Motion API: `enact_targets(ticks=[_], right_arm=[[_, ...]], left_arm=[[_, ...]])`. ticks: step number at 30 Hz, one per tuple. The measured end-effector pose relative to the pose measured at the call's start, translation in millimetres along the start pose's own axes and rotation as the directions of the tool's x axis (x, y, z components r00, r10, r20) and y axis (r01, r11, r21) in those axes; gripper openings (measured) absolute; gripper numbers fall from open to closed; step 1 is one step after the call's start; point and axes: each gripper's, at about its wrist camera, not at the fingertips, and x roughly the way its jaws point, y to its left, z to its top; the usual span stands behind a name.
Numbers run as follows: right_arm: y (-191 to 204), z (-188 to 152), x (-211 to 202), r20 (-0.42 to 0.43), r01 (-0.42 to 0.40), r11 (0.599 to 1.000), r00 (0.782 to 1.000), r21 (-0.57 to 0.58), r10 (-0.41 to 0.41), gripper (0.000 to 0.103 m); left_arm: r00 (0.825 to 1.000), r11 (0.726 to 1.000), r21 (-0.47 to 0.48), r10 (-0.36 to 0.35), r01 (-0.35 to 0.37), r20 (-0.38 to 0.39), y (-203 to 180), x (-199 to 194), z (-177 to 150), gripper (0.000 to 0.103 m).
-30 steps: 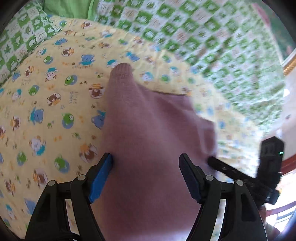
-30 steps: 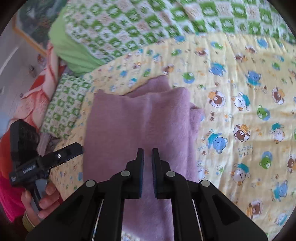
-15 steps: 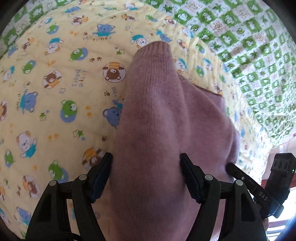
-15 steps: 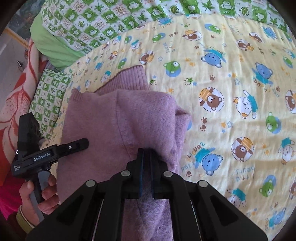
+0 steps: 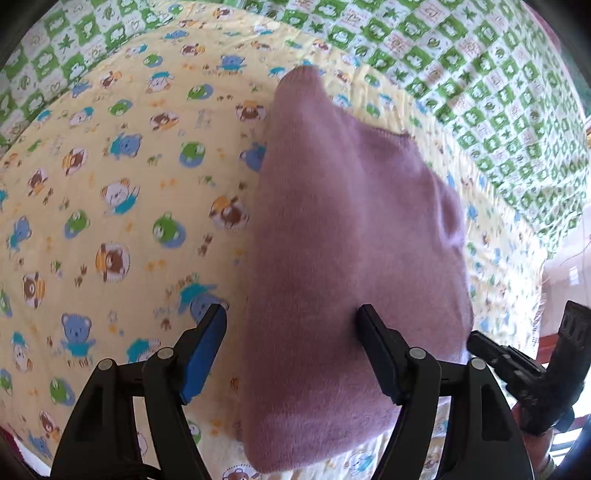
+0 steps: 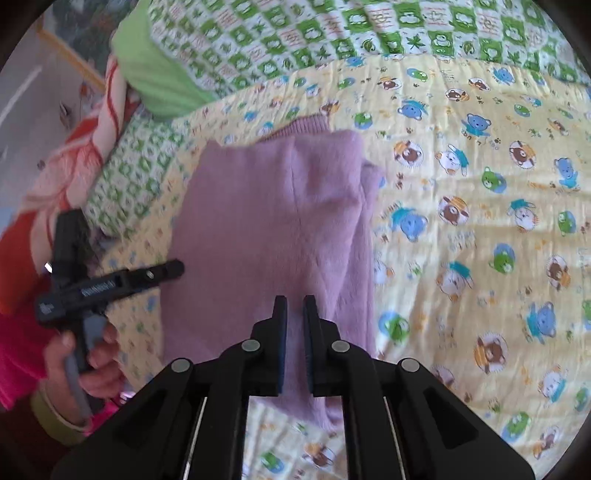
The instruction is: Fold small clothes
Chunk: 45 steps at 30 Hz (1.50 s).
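Note:
A small purple knit garment [image 5: 343,258] lies folded on the yellow bear-print sheet [image 5: 110,221]; it also shows in the right wrist view [image 6: 273,221]. My left gripper [image 5: 291,325] is open, its jaws wide apart over the garment's near edge, holding nothing. My right gripper [image 6: 294,310] has its jaws nearly together with a narrow gap, hovering over the garment's near part, and no cloth shows between them. The left gripper shows in the right wrist view [image 6: 162,271] beside the garment's left edge. The right gripper shows in the left wrist view [image 5: 480,343] by the garment's right side.
A green-and-white checked quilt [image 6: 332,33] lies beyond the sheet. A green pillow [image 6: 147,74] and a red-and-white blanket [image 6: 74,155] lie at the left. A person's hand [image 6: 92,362] holds the left gripper's handle.
Both grippers have pulled back from the garment. The right gripper, pressed into a raised fold half a second ago, is now clear of it, and the garment lies flatter.

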Motion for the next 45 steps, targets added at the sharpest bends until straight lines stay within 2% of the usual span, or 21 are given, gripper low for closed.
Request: enact_targets(ticks=[2,6,9,12,13,16,17,22,28,37,45], right_arm=[[-0.9,-5.8,14.3,-0.036,0.109,0.994,0.993,-0.03,-0.11,0.009],[-29.8,-6.0,31.8,-0.067,0.177,0.982,0.983,0.066,-0.173,0.009],[-46.0,-9.4,13.1,-0.023,0.093,0.977,0.996,0.192,-0.09,0.009],[-40.3,-17.9,-10.6,0.031,0.047,0.981,0.998,0.186,-0.054,0.01],[-37.3,-22.9,-18.0,0.044,0.028,0.983,0.998,0.183,-0.037,0.015],[-29.3,-39.9,-36.5,0.084,-0.003,0.984,0.996,0.179,-0.012,0.056],[-26.9,-43.9,-41.5,0.104,-0.009,0.986,0.995,0.169,-0.009,0.058],[-3.8,-72.7,-51.5,0.111,-0.026,0.99,0.994,0.136,0.011,0.058],[11.1,-103.4,-46.5,0.096,-0.02,0.995,0.995,0.1,0.01,0.061],[36.5,-138.2,-37.0,0.103,0.021,1.0,0.994,-0.007,-0.021,0.064],[56.3,-152.5,-40.3,0.159,0.031,0.996,0.987,-0.089,-0.016,0.081]], left_arm=[[1.0,1.0,-0.001,0.01,-0.01,0.002,1.5,2.1,-0.8,0.075],[1.0,1.0,-0.011,0.021,-0.021,0.01,-1.8,-5.7,-1.0,0.074],[1.0,1.0,0.004,0.013,-0.013,0.027,-2.5,-21.5,-10.2,0.074],[0.999,1.0,-0.001,-0.002,0.002,0.032,3.4,-34.2,-29.2,0.075],[0.999,1.0,-0.003,-0.01,0.01,0.031,5.2,-36.7,-36.0,0.075],[0.999,1.0,-0.02,-0.016,0.017,0.03,11.2,-42.5,-61.3,0.075],[0.999,1.0,-0.02,-0.019,0.019,0.03,12.6,-43.7,-69.7,0.075],[0.996,0.999,0.016,0.041,-0.042,0.075,13.5,-50.4,-108.9,0.075],[0.988,0.988,0.112,0.097,-0.11,0.118,7.1,-55.1,-135.4,0.076],[0.964,0.965,0.176,0.154,-0.194,0.219,4.6,-67.3,-171.6,0.079],[0.943,0.928,0.277,0.167,-0.249,0.289,-8.3,-75.6,-191.4,0.08]])
